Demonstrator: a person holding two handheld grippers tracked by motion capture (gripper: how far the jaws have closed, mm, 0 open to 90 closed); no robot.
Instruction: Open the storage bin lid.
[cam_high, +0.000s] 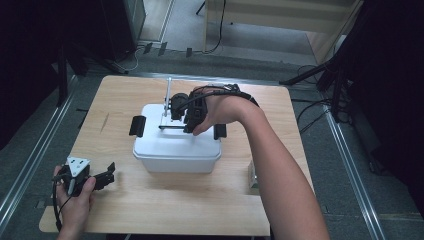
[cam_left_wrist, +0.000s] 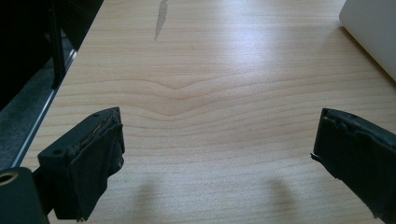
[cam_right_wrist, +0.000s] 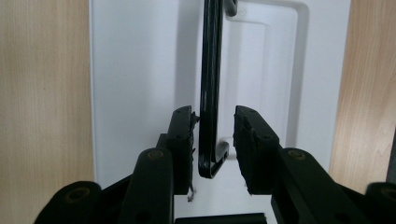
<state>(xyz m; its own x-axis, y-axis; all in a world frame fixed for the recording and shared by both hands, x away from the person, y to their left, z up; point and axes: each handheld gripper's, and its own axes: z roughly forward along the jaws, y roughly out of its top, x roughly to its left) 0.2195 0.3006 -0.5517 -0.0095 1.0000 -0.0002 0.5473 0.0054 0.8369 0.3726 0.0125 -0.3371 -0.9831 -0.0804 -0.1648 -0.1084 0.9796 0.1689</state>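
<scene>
A white plastic box (cam_high: 175, 150) with a lid stands in the middle of the wooden table (cam_high: 200, 205). A thin black handle (cam_high: 170, 128) is raised above the lid. My right gripper (cam_high: 187, 128) points down at it from above. In the right gripper view the handle (cam_right_wrist: 211, 70) runs between the jaws of that gripper (cam_right_wrist: 214, 135) over the white lid (cam_right_wrist: 140, 70); the left pad is close against it and a gap shows at the right pad. My left gripper (cam_high: 109, 175) rests open near the table's front left, with bare wood between its jaws (cam_left_wrist: 215, 140).
Black latches sit on the box's left end (cam_high: 137, 125) and right end (cam_high: 220, 131). A thin white rod (cam_high: 168, 92) stands behind the box. A small pale block (cam_high: 253, 177) lies by the right forearm. The box corner (cam_left_wrist: 373, 28) shows ahead of the left gripper.
</scene>
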